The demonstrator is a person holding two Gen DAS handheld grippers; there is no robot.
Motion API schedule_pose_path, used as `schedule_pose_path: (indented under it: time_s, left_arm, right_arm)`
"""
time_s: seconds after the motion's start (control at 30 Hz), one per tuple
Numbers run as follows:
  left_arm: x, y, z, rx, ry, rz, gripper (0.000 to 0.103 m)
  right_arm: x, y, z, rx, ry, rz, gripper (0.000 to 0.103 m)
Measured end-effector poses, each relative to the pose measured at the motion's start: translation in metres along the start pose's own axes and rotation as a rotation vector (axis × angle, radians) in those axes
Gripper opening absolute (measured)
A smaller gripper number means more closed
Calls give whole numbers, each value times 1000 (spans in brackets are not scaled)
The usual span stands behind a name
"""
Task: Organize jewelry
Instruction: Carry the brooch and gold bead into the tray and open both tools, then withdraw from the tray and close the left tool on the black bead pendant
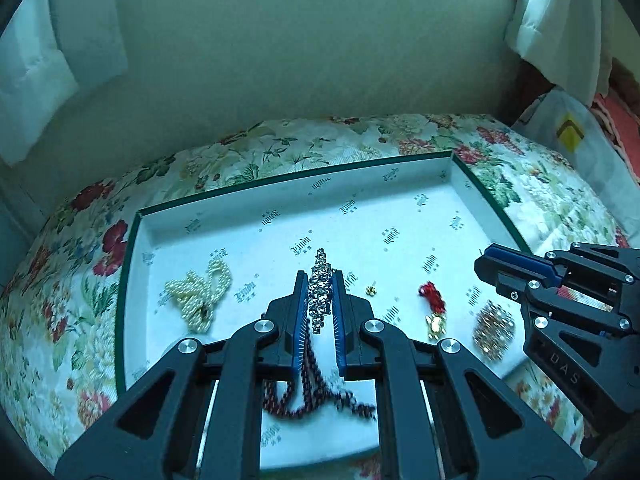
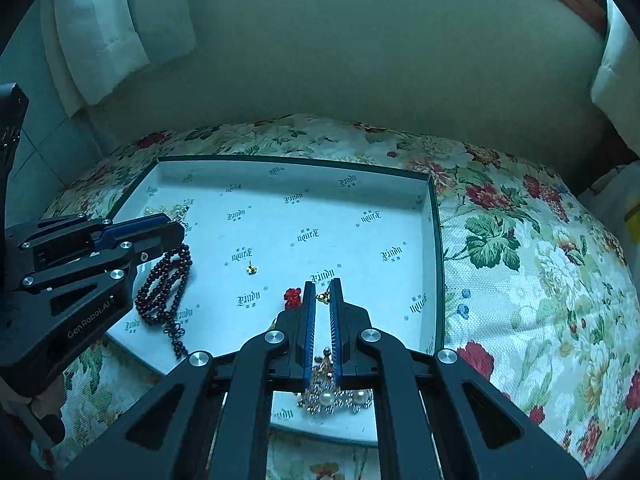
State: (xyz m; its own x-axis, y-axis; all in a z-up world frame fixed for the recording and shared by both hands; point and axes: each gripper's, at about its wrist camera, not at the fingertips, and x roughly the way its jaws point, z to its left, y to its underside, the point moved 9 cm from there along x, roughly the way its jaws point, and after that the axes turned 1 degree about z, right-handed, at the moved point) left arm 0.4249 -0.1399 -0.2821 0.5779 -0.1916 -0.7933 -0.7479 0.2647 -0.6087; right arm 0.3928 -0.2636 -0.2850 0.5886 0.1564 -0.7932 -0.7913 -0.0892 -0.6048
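A white printed tray (image 1: 296,179) (image 2: 437,240) lies on a floral cloth. Spread apart in it are a pearl strand (image 1: 200,296), a crystal piece (image 1: 320,292), a tiny gold stud (image 1: 371,290) (image 2: 251,269), a red-and-gold earring (image 1: 433,300) (image 2: 293,298) and a gold beaded cluster (image 1: 493,330) (image 2: 332,396). Dark red beads (image 1: 312,384) (image 2: 164,288) lie near the front edge. My left gripper (image 1: 320,276) (image 2: 178,236) is shut over the crystals and beads, which show through its narrow gap. My right gripper (image 2: 322,282) (image 1: 486,262) is shut above the gold cluster and holds nothing.
The floral cloth (image 1: 280,148) (image 2: 520,280) covers a rounded surface that drops off at the sides. A plain wall stands behind it, with white curtains (image 1: 80,40) (image 2: 120,20) hanging at both sides. A plastic bag (image 1: 576,140) sits at the right.
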Motion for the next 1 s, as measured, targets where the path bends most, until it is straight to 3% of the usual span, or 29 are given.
schedule_pose_path:
  time_s: [0.5,0.6,0.63,0.67,0.7,0.73,0.8,1.0]
  left_arm:
    - [46,-4,-3,21,-45,57,13]
    - [45,-4,-3,17,-41,56,19]
    - [45,-5,-2,14,-44,55,30]
    - [43,-5,-1,10,-45,51,39]
    - [41,-5,-1,5,-44,47,41]
    - [38,-6,0,0,-42,44,44]
    - [31,-6,3,-5,-38,37,48]
    - [1,-1,12,-32,-38,8,56]
  right_arm:
    - [41,-1,-12,14,5,53,7]
    - [40,-1,-12,22,2,51,9]
    - [40,-1,-12,23,2,50,11]
    - [39,-1,-12,25,-1,50,13]
    - [38,-1,-12,27,-5,49,23]
    - [36,-2,-12,32,-5,41,43]
    - [27,-5,-14,42,4,9,56]
    - [-2,-7,-12,50,2,-38,56]
